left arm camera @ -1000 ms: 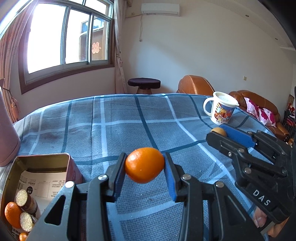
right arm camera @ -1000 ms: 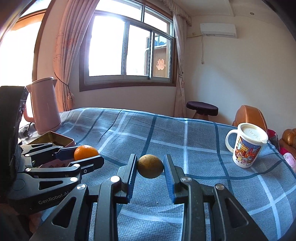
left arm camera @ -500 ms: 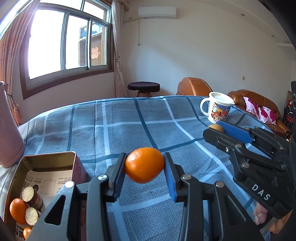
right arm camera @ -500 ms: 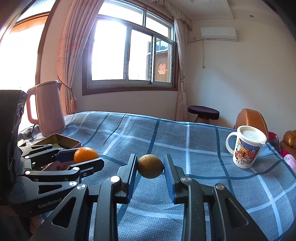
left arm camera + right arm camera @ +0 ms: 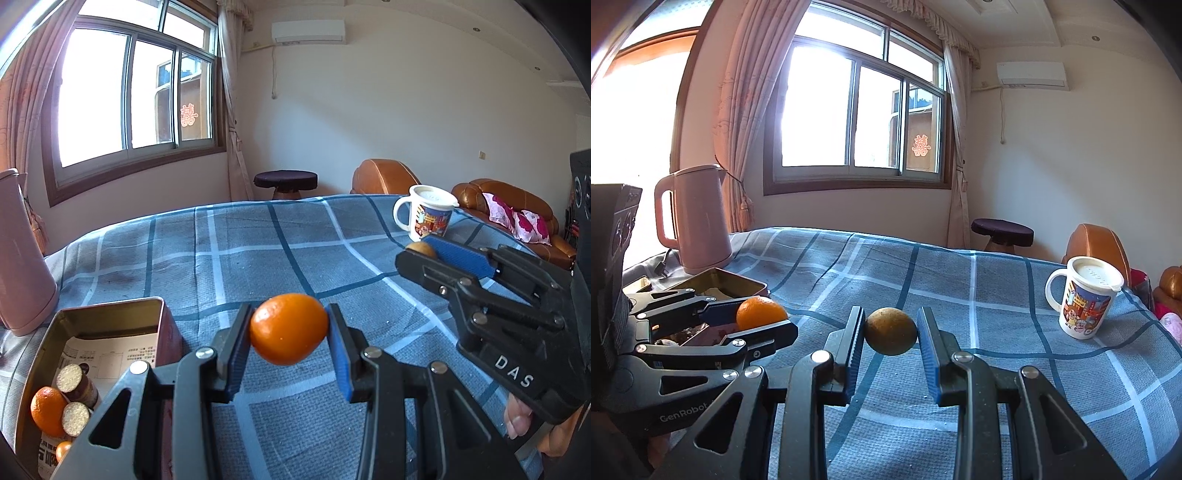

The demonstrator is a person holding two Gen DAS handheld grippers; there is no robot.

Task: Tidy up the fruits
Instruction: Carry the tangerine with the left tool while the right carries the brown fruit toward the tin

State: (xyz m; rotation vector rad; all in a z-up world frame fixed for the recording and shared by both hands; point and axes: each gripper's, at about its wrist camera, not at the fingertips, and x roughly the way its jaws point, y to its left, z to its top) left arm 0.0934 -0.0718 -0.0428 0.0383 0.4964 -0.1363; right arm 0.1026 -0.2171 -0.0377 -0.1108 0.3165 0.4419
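My left tool clamps 1 glossy orange mandarin just right of the open tin, which holds 2 more oranges. My right tool clamps 1 dull brownish-green round fruit above the blue checked tabletop.

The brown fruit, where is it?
The right gripper pinches the brown fruit above the blue checked cloth, right of the left gripper's orange.

Right gripper clamps brown fruit above blue plaid cloth; left gripper grips orange
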